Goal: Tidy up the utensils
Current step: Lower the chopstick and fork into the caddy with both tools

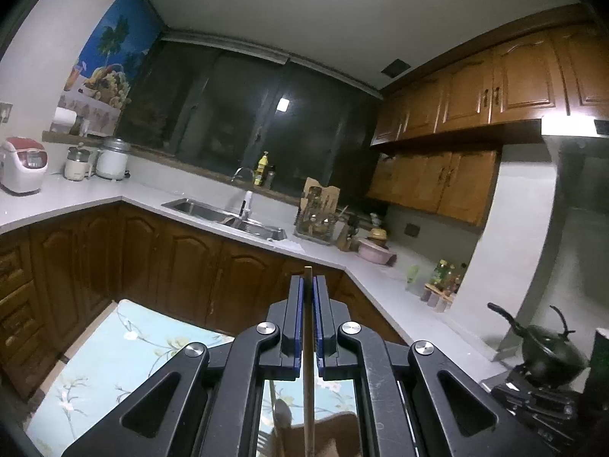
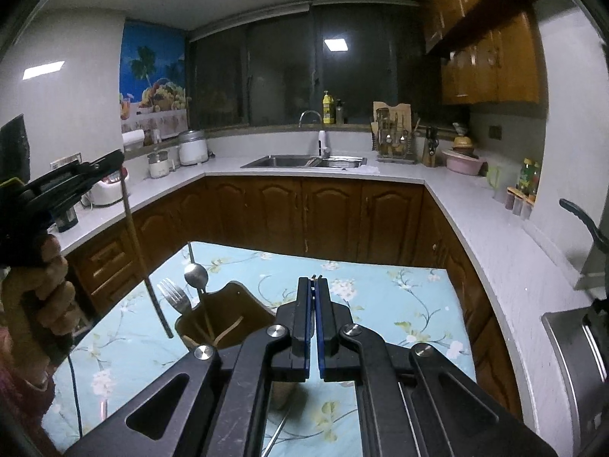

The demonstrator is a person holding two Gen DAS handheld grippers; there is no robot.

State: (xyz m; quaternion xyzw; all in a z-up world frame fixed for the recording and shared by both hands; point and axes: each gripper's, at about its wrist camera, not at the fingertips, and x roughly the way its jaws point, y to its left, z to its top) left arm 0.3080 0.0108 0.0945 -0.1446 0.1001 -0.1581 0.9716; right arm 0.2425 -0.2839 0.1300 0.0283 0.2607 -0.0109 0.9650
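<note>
My left gripper (image 1: 308,280) is shut on a wooden chopstick (image 1: 308,361) that runs down between its pads. In the right wrist view the left gripper (image 2: 114,160) is raised at the left, and the chopstick (image 2: 141,251) hangs from it, its lower end just left of the brown utensil holder (image 2: 228,318). The holder stands on the floral tablecloth (image 2: 380,304) and holds a fork (image 2: 177,299), a spoon (image 2: 196,275) and thin sticks. My right gripper (image 2: 314,278) is shut, with a small dark tip showing between its pads; what it grips I cannot tell.
An L-shaped white counter (image 2: 475,221) with brown cabinets surrounds the table. On it are a sink (image 2: 304,160), a dish rack (image 2: 394,141), a pink bowl (image 2: 464,163), rice cookers (image 2: 192,148) and spice jars (image 2: 527,186). A black wok (image 1: 552,350) sits at the right.
</note>
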